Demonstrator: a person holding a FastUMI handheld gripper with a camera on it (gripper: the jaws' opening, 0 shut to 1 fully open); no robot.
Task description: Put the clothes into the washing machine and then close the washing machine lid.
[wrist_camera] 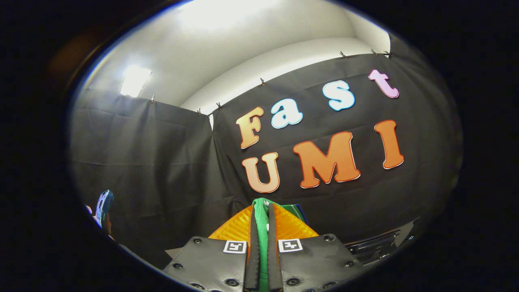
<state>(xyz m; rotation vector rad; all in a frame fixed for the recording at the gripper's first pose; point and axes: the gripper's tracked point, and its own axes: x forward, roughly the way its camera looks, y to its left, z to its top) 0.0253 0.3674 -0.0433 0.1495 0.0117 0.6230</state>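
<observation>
The tongs (262, 243) are closed on a green piece of clothing (262, 221), a thin fold of it pinched between the two fingers and running along their length from the base up past the tips, where it bunches into a small hump. So the task's thing lies not ahead or to one side but right in the grip, its long axis in line with the fingers, and it travels wherever the hand points. The tongs are tilted upward, looking at the booth's cloth wall and the pale ceiling above it, so the garment is held high in the air, not over any opening that can be seen. Just beyond the fingers, on either side of the green cloth, sits something orange and glossy (235, 231); whether it belongs to the garment or to the tool I cannot tell. Low to the right of the fingers, a dark panel with ridged lines (375, 243) may be part of the washing machine, though that is a guess. If so, the drum lies below and to the right, and the coming move would call for tipping the tongs downward before releasing
</observation>
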